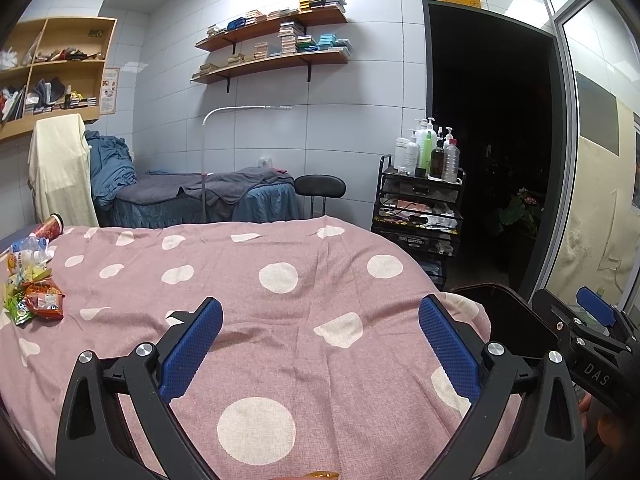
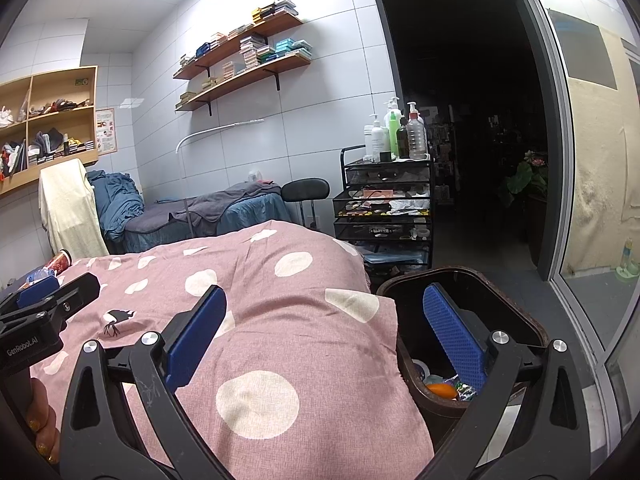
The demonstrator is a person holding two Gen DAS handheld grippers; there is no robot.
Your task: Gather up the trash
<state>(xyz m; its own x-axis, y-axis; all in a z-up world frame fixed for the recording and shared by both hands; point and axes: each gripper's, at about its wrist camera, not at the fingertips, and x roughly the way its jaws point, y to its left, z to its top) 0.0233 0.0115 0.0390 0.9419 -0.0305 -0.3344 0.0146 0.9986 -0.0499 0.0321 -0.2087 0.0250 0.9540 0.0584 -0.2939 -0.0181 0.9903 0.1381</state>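
Both grippers hover over the bed, jaws spread wide, nothing held: left gripper (image 1: 320,344) above the pink dotted blanket (image 1: 280,320), right gripper (image 2: 324,340) straddling the blanket edge and the trash bin (image 2: 532,334) just beside the bed. Bin already has scraps in it, orange and blue bits at the bottom. Remaining trash sits well off at the far left edge of the blanket: snack wrappers (image 1: 38,300) in a heap, a clear plastic bottle (image 1: 28,246) behind them, then a red can (image 1: 50,227) lying on its side. Wrappers look light, crinkly, slippery, so pinch a loose corner or the crumpled middle. Bottle looks empty and squashy, best taken across the body. Can is stiffer and may roll, so grip mid-body.
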